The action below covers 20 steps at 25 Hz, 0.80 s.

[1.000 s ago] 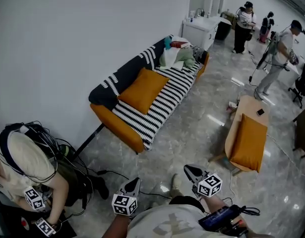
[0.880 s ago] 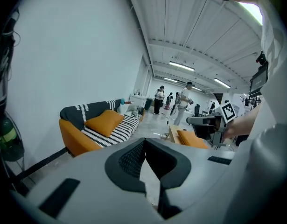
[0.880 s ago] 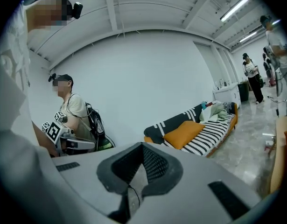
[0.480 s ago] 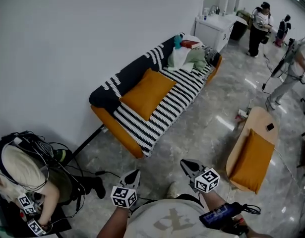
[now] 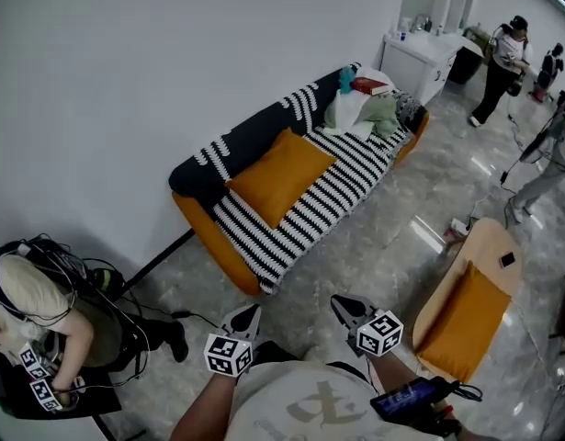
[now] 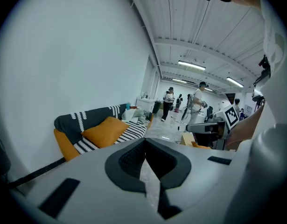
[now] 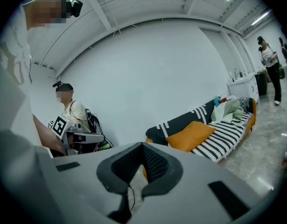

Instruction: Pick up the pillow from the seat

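I look down on a glossy grey stone-tiled floor (image 5: 355, 255) that mirrors the ceiling lights, in a long room with a plain white wall (image 5: 126, 81). Against that wall stands a sofa (image 5: 199, 232) with a smooth orange body. It is draped in a throw (image 5: 333, 191) that is dark with white stripes over the backrest and barred black and white across the seat.

The pillow (image 5: 280, 175) lies on the seat toward the near end and leans against the backrest. It is square, plump and mustard-orange, with a matte fabric cover and soft corners.

A heap of pale clothes (image 5: 360, 113) sits at the sofa's far end, and a white counter (image 5: 420, 53) stands beyond it. To the right, a curved wooden chair (image 5: 480, 246) carries an orange cushion (image 5: 457, 324). A seated person (image 5: 39, 306) is at my lower left, and other people (image 5: 504, 58) stand far back.

My left hand-held gripper (image 5: 248, 315) and right hand-held gripper (image 5: 343, 305) are both clenched with nothing between the jaws. They are over the floor, well apart from the pillow.
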Each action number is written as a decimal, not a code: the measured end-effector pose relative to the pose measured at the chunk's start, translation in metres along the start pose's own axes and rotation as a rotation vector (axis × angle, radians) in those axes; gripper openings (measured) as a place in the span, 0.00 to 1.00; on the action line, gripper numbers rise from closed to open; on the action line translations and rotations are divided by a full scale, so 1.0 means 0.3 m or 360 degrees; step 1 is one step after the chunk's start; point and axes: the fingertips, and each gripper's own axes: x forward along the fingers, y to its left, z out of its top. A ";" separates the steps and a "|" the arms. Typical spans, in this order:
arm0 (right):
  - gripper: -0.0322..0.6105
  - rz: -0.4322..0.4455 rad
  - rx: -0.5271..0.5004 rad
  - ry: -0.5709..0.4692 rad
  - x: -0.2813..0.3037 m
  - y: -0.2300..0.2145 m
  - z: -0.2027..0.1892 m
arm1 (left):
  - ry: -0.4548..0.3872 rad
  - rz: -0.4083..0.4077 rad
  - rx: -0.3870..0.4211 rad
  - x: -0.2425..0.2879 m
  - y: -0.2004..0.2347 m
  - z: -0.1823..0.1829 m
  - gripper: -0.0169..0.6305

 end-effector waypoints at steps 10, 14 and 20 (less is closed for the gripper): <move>0.07 -0.0029 0.0026 0.0044 0.043 -0.153 0.029 | 0.0049 -0.0011 -0.0031 0.164 0.036 0.017 0.04; 0.07 -0.0063 0.0016 0.0061 0.086 -0.263 0.077 | 0.0039 -0.0052 -0.0025 0.305 0.063 0.064 0.04; 0.07 -0.0078 -0.0028 0.0077 0.229 -0.425 0.208 | 0.0021 -0.0101 -0.0009 0.514 0.154 0.194 0.04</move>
